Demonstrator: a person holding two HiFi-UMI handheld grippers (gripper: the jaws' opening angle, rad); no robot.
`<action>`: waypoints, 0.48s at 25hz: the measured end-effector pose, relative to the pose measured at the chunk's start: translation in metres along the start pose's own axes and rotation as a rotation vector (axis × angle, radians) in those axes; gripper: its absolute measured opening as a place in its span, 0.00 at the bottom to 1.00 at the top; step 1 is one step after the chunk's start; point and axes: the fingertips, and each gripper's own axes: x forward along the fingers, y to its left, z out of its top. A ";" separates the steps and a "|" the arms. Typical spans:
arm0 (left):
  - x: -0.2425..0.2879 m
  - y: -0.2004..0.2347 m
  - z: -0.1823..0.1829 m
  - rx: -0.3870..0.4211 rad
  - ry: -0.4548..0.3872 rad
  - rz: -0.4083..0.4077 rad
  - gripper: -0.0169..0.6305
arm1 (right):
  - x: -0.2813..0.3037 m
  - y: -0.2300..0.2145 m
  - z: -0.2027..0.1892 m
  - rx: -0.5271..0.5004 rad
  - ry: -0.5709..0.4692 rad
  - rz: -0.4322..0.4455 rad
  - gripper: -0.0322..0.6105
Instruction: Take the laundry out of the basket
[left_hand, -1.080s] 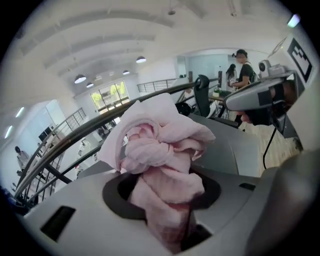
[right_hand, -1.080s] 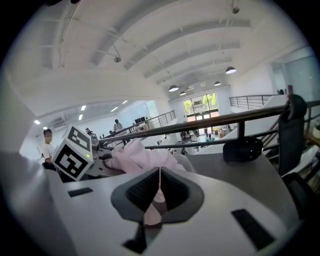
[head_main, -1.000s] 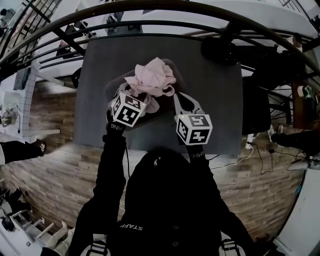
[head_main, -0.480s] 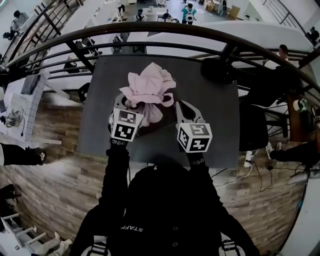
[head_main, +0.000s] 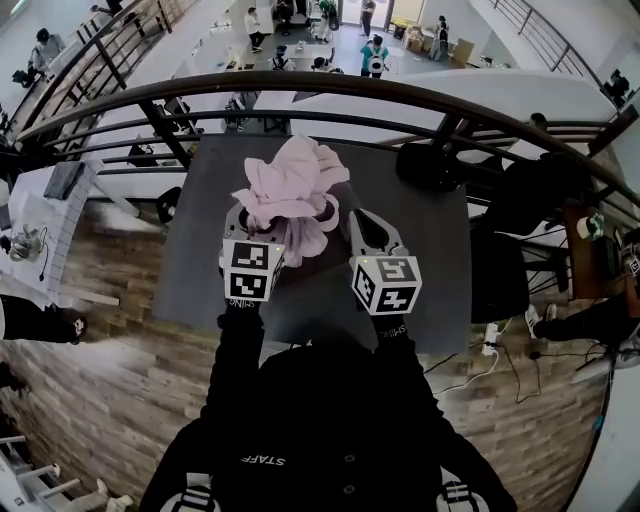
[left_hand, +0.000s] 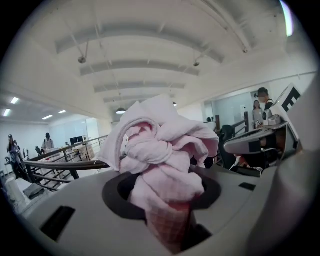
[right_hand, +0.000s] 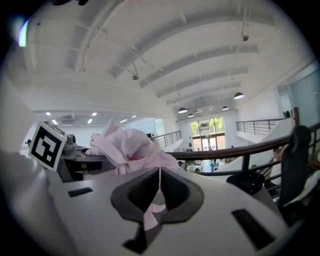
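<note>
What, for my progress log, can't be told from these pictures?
- Contents of the basket: head view, the pink laundry covers it; both gripper views aim above it.
- One garment or several: bunched into one wad in every view.
- Tips of the left tool: left gripper view, buried in cloth.
- Part of the table near edge: head view, behind the person.

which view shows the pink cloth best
The left gripper view: the pink cloth fills the middle, bunched and clamped in the left gripper. The head view shows it from above as a bundle. The right gripper view shows it off to the side, with a thin edge pinched in the right gripper.
</note>
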 end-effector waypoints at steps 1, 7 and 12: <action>-0.003 0.001 0.004 -0.010 -0.016 0.008 0.32 | -0.001 0.001 0.003 -0.003 -0.007 0.001 0.08; -0.014 0.005 0.026 -0.033 -0.098 0.053 0.32 | -0.006 0.002 0.022 -0.038 -0.059 -0.018 0.08; -0.025 0.003 0.037 -0.051 -0.150 0.084 0.32 | -0.013 0.006 0.036 -0.063 -0.115 -0.031 0.08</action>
